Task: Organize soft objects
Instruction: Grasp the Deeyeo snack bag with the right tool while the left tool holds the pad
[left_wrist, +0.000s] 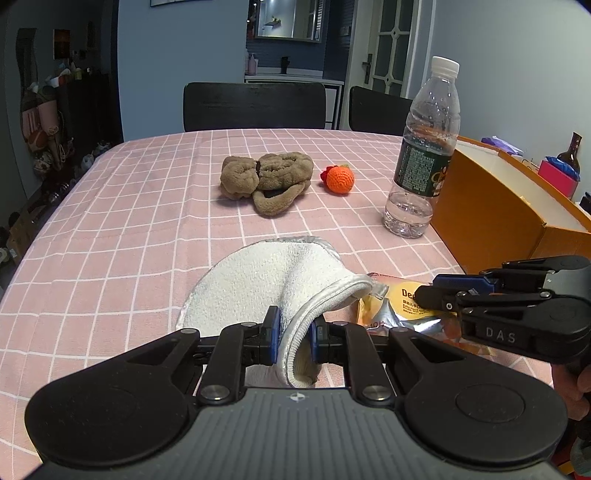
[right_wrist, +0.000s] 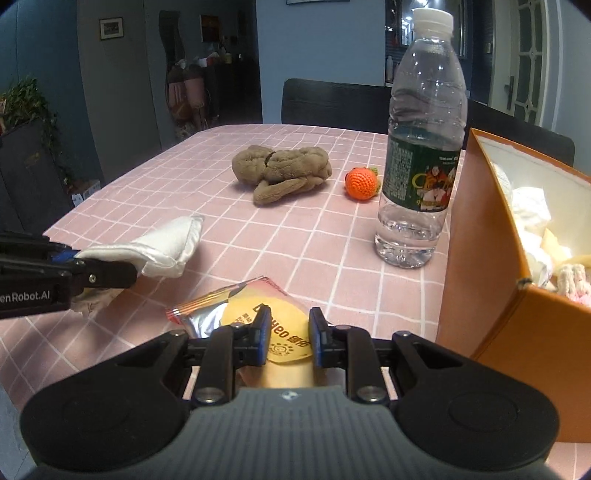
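Note:
My left gripper (left_wrist: 294, 328) is shut on the satin edge of a white terry cloth (left_wrist: 258, 280), whose far part lies on the pink checked tablecloth; it also shows in the right wrist view (right_wrist: 162, 243). My right gripper (right_wrist: 286, 334) is open, its fingers either side of a yellow and silver foil packet (right_wrist: 258, 314) lying on the table. A brown plush toy (left_wrist: 266, 181) and an orange crocheted ball (left_wrist: 340, 179) lie further back. An orange box (right_wrist: 491, 280) at the right holds soft items.
A clear water bottle (left_wrist: 424, 155) stands beside the orange box (left_wrist: 491, 206). Two dark chairs (left_wrist: 255, 107) stand at the table's far edge. A dark glass bottle (left_wrist: 570, 151) and pink container stand behind the box. Shelves and shoes line the left wall.

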